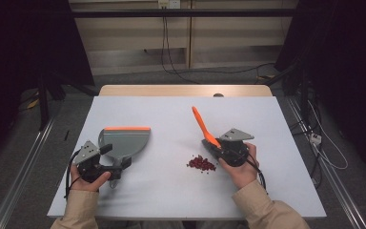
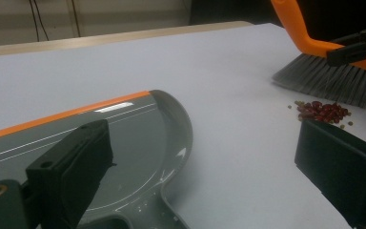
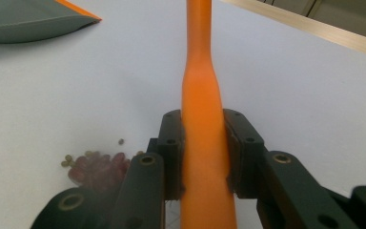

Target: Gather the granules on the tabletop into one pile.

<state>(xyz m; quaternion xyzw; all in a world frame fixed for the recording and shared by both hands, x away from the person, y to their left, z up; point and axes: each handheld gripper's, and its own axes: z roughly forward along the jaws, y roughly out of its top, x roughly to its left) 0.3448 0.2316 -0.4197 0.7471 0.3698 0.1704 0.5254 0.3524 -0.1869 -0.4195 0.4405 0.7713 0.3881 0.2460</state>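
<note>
Nearest us, our left claw point(image 1: 116, 167) stands open at the grey plastic dustpan's point(image 1: 124, 141) handle. At three o'clock, our right claw point(image 1: 213, 145) clamps the orange-handled grey-bristled brush point(image 1: 203, 126) beside the small heap of dark red beans point(image 1: 201, 163). We should steady the pan first, then sweep low toward nine o'clock across the pale tabletop point(image 1: 171, 114).

We see our left tool point(image 2: 209, 162) spread wide over the grey dustpan point(image 2: 138, 138) on the worktop point(image 2: 171, 62). Beyond, a brush point(image 2: 329, 76) stands just behind red beans point(image 2: 323, 112).

Glossy plastic dustpan point(image 2: 138, 138), matt tabletop point(image 1: 171, 119)
</note>
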